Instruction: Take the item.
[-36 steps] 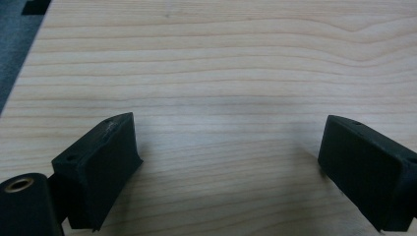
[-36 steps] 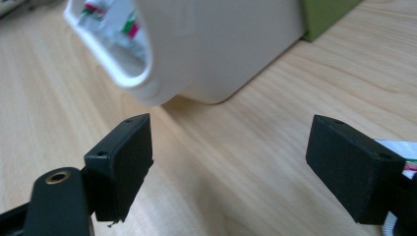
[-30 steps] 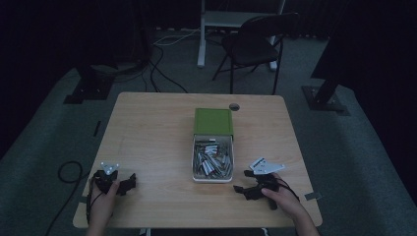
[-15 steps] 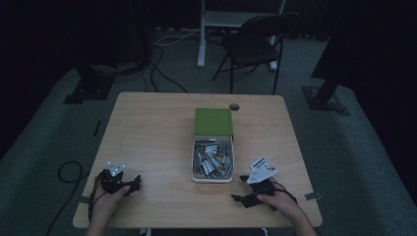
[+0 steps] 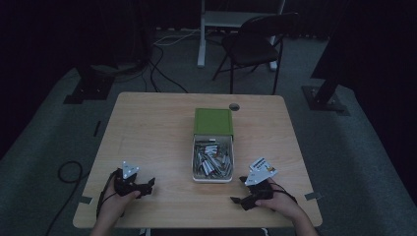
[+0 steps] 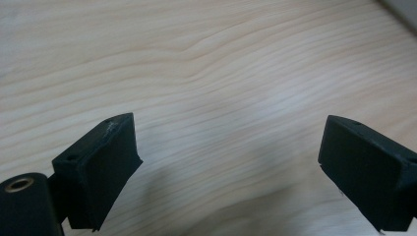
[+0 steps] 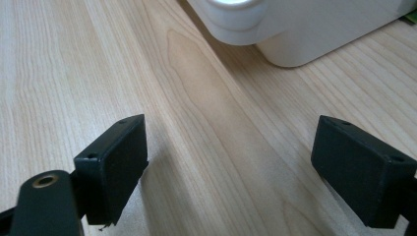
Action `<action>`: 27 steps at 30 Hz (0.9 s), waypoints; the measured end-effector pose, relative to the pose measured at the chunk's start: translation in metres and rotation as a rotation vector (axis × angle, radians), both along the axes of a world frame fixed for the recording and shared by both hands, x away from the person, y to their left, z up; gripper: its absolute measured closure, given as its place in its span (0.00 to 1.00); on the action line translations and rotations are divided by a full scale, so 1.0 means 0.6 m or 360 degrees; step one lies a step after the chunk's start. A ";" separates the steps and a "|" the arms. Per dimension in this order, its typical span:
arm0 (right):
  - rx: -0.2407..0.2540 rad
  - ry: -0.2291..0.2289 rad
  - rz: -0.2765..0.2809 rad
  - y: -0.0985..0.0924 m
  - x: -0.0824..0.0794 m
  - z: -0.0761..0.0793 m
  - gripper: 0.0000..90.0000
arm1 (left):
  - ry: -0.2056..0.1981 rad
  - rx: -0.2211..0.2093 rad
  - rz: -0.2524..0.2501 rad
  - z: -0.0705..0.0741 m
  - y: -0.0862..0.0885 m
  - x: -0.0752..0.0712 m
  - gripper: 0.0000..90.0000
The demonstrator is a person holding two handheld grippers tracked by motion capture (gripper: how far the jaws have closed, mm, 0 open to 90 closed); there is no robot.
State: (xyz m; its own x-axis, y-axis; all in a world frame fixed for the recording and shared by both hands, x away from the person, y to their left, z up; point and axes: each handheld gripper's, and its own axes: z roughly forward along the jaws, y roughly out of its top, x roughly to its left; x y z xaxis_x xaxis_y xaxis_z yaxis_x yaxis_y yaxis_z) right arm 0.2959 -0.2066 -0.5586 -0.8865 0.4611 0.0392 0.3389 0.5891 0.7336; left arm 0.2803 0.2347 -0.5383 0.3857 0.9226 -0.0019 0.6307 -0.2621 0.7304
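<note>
The white tray (image 5: 212, 178) full of small metal pieces (image 5: 211, 160) stands in the middle of the worktop (image 5: 152, 132), with a green box (image 5: 213, 121) touching its far end; its long axis runs away from the person. It lies between the two grippers, and the right gripper (image 5: 238, 194) seems nearer: in the right gripper view the tray's white corner (image 7: 275, 34) is just ahead and to the right of the fingers (image 7: 115, 164). The left gripper (image 5: 150, 183) points toward the tray from the left. Both rest low near the front edge, fingers spread wide, holding nothing.
</note>
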 end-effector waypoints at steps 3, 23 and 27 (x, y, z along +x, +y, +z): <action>0.0012 0.0017 -0.0017 -0.001 0.000 0.000 0.15 | 0.0001 0.0018 -0.0075 0.001 -0.018 -0.004 0.10; 0.0241 0.0016 -0.0128 -0.007 0.018 0.033 0.15 | -0.0070 -0.0002 -0.0424 0.017 -0.100 -0.024 0.10; 0.0280 0.0003 -0.0151 -0.011 0.023 0.039 0.15 | -0.0080 0.0004 -0.0438 0.016 -0.105 -0.022 0.10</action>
State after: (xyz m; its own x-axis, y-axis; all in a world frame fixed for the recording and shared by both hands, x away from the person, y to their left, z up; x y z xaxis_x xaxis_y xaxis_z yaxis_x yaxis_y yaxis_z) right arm 0.3096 -0.2132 -0.5352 -0.8392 0.5285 0.1284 0.3884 0.4169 0.8218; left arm 0.2669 0.1714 -0.5285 0.6213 0.7832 0.0257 0.4985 -0.4204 0.7581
